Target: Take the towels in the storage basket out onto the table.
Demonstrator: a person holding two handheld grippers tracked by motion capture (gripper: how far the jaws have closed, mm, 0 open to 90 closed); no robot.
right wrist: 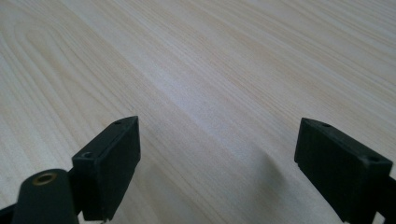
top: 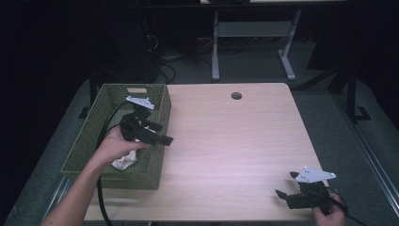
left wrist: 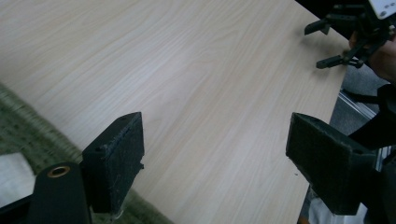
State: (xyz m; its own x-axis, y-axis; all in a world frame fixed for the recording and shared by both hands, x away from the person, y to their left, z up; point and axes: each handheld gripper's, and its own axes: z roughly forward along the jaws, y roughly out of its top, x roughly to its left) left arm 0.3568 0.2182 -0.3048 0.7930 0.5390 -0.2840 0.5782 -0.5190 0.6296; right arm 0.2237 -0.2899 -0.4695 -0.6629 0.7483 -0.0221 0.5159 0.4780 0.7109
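High view was where we saw our left gripper (top: pixel 162 133), jaws apart, over the green basket (top: pixel 104 106) holding a white cloth (top: pixel 125 160), while our right gripper (top: pixel 287 185), also spread, hovered near the table's (top: pixel 235 136) front edge.

You are gripping two black grippers, the left gripper (top: pixel 159 133) at frame left and the right gripper (top: pixel 285 184) at lower right, each carrying a pale three-cornered plate, blocky textured jaws and a trailing black cable, your forearms showing bare.
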